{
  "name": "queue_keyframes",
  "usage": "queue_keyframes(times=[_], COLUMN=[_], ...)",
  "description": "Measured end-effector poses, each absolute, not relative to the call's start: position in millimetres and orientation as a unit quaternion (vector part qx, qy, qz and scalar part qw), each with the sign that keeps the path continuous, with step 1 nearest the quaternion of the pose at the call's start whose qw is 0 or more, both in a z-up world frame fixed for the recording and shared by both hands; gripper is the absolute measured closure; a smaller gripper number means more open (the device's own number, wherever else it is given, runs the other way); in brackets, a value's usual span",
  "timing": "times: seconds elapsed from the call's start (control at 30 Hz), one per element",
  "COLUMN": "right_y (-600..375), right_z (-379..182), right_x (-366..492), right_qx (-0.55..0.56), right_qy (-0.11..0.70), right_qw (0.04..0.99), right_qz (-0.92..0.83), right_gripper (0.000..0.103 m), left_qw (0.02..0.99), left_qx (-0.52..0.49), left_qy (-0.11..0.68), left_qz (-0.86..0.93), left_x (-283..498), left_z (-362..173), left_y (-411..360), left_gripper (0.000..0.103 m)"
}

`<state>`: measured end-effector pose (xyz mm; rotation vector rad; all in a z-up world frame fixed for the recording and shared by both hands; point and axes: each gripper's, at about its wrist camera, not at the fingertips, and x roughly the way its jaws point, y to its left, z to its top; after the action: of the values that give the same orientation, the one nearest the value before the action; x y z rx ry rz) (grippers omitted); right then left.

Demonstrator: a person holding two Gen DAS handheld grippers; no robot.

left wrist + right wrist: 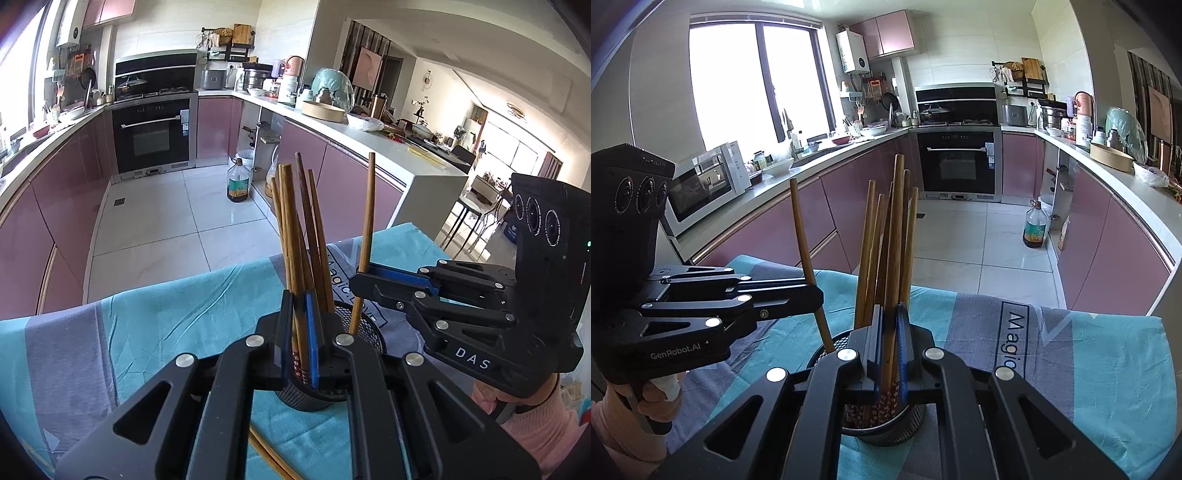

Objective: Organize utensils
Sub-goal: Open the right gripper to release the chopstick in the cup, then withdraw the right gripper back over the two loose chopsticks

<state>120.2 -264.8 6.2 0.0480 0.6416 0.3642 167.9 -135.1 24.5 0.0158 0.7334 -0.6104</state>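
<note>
Both grippers are clamped on chopsticks and hang over the black mesh holder (827,345), which stands on the teal and grey cloth (1089,369). The right gripper (890,343) pinches one brown chopstick (895,229) just above the holder's rim, its lower end already among the bundle of chopsticks (871,236) standing inside. To its left, the left gripper (816,295) grips a lighter chopstick (803,236) that leans, its tip at the rim's near-left edge.

In the left wrist view, the left gripper (299,321) sits directly over the holder (365,328), with the right gripper (360,277) just to its right holding its single stick (367,229). Two loose chopsticks (269,458) lie on the cloth below the left tool.

To finish well, I would bring each stick nearer upright, lower it until the tip is clearly inside the mesh wall, then let go of one at a time so the sticks do not knock each other or tip the light holder. The two loose sticks remain to be collected.
</note>
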Motion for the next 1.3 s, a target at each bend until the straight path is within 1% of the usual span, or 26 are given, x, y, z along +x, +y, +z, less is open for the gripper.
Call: queue_keyframes(times=[0.4, 0.5, 0.6, 0.7, 0.83, 0.87, 0.9, 0.93, 1.07, 1.13, 1.2, 1.3], right_y=[-268, -268, -269, -270, -270, -270, -268, -266, -254, -248, -241, -233], right_z=[3, 1, 1, 2, 6, 8, 11, 13, 14, 11, 3, -17], right_x=[126, 125, 123, 118, 105, 100, 94, 87, 62, 51, 42, 36], right_qx=[0.037, 0.038, 0.038, 0.04, 0.044, 0.044, 0.043, 0.04, 0.021, 0.014, 0.007, 0.003], right_qy=[0.313, 0.314, 0.312, 0.309, 0.296, 0.29, 0.285, 0.278, 0.266, 0.266, 0.271, 0.295], right_qw=[0.933, 0.933, 0.933, 0.934, 0.937, 0.937, 0.938, 0.938, 0.935, 0.931, 0.927, 0.918], right_qz=[0.173, 0.173, 0.174, 0.175, 0.183, 0.188, 0.193, 0.202, 0.233, 0.249, 0.259, 0.264], right_gripper=[0.096, 0.096, 0.096, 0.094, 0.087, 0.083, 0.076, 0.073, 0.071, 0.067, 0.064, 0.064], left_qw=[0.89, 0.892, 0.897, 0.903, 0.915, 0.918, 0.92, 0.922, 0.928, 0.93, 0.93, 0.928], left_qx=[-0.009, -0.015, -0.017, -0.021, -0.022, -0.023, -0.024, -0.026, -0.023, -0.019, -0.025, -0.032], left_qy=[0.357, 0.352, 0.343, 0.332, 0.31, 0.306, 0.302, 0.299, 0.292, 0.292, 0.299, 0.313], left_qz=[-0.285, -0.283, -0.277, -0.272, -0.257, -0.253, -0.249, -0.247, -0.232, -0.22, -0.212, -0.199], left_x=[172, 170, 166, 159, 147, 145, 141, 138, 124, 117, 113, 108], left_z=[12, 10, 11, 13, 17, 19, 19, 20, 14, 9, 0, -14], left_y=[-130, -125, -122, -116, -103, -100, -95, -91, -75, -67, -57, -41], left_gripper=[0.095, 0.091, 0.084, 0.077, 0.058, 0.056, 0.056, 0.054, 0.05, 0.048, 0.046, 0.045])
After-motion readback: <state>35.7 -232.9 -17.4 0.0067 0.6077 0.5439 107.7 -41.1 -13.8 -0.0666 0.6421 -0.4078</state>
